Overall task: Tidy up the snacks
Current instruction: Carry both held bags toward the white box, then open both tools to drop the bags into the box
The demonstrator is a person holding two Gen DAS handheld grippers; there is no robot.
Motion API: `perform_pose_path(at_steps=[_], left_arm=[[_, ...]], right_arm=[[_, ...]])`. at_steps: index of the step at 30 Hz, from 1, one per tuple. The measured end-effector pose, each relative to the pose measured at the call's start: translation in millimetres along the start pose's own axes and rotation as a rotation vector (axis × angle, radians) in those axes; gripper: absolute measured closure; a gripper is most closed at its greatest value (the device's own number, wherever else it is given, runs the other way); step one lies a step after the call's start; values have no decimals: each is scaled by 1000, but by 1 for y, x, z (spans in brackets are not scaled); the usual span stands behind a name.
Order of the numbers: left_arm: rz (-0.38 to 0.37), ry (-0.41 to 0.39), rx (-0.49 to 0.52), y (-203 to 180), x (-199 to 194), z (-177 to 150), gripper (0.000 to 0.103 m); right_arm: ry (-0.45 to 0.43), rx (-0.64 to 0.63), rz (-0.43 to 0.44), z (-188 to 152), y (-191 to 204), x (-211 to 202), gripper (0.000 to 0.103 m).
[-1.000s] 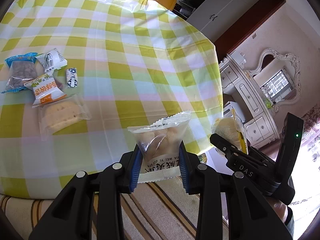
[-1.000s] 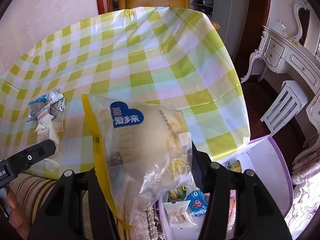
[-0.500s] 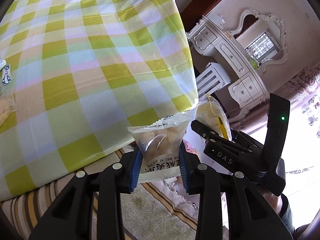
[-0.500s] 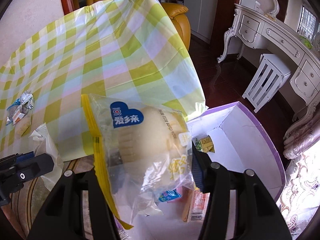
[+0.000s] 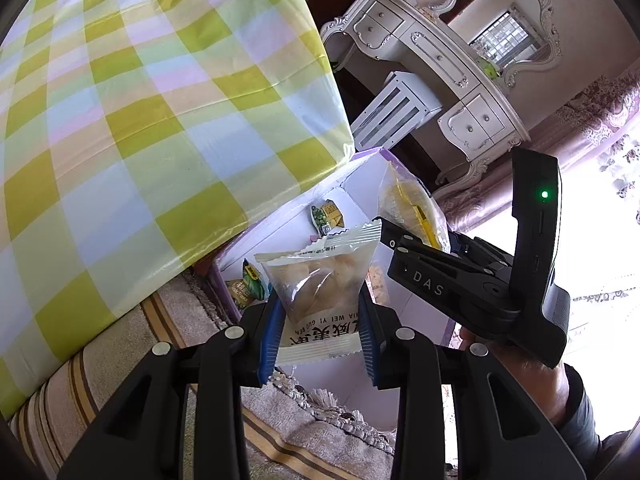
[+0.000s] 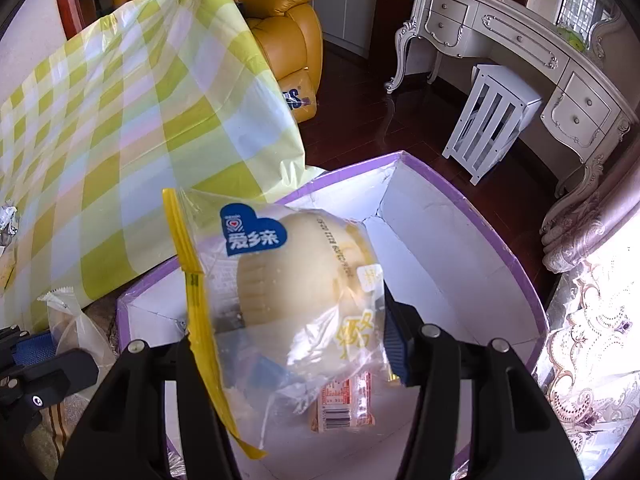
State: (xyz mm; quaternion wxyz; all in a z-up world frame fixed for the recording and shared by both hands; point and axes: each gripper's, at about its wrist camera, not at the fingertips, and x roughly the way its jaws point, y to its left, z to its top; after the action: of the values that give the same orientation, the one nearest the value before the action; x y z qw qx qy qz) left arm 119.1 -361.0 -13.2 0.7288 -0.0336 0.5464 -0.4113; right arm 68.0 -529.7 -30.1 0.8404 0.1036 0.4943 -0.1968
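Note:
My left gripper point(image 5: 320, 332) is shut on a small clear pastry packet point(image 5: 320, 284), which hangs over the near corner of a purple-rimmed white box point(image 5: 360, 184) on the floor. My right gripper point(image 6: 292, 336) is shut on a large bagged bun with a blue heart label point(image 6: 288, 276), held above the open box point(image 6: 460, 208). Several small snack packets point(image 5: 327, 216) lie on the box floor, among them an orange one point(image 6: 344, 404). The right gripper point(image 5: 404, 248) with its bun shows in the left wrist view, and the left one's packet point(image 6: 68, 320) shows at the right wrist view's left edge.
The table with the yellow-green checked cloth point(image 5: 140, 120) stands left of the box, its cloth edge overhanging. Behind are a white slatted stool point(image 6: 492, 116), an ornate white dresser point(image 6: 520, 40) and a yellow leather armchair point(image 6: 280, 28). A striped rug point(image 5: 120, 380) covers the floor below.
Both grippers have swung right, off the table, and come down over the purple box, each keeping its packet. The snack pile on the table has slid out of the left wrist view.

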Motion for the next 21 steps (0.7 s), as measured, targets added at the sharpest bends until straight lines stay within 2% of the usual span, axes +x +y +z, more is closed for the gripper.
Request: perform_pose_path(at_steps=[5, 9, 11, 13, 21], left_arm=[[-10, 33, 19, -6, 9, 1, 68], [-14, 38, 5, -3, 12, 3, 49], [-17, 33, 3, -3, 10, 2, 46], [-19, 29, 2, -3, 9, 2, 44], [-28, -6, -19, 2, -2, 2, 42]], right_arm=[[21, 34, -18, -1, -10, 4, 47], [23, 57, -40, -1, -15, 5, 41], [9, 63, -51, 1, -14, 2, 32], [-3, 62, -60, 3, -13, -2, 26], [-16, 54, -66, 9, -4, -10, 26]])
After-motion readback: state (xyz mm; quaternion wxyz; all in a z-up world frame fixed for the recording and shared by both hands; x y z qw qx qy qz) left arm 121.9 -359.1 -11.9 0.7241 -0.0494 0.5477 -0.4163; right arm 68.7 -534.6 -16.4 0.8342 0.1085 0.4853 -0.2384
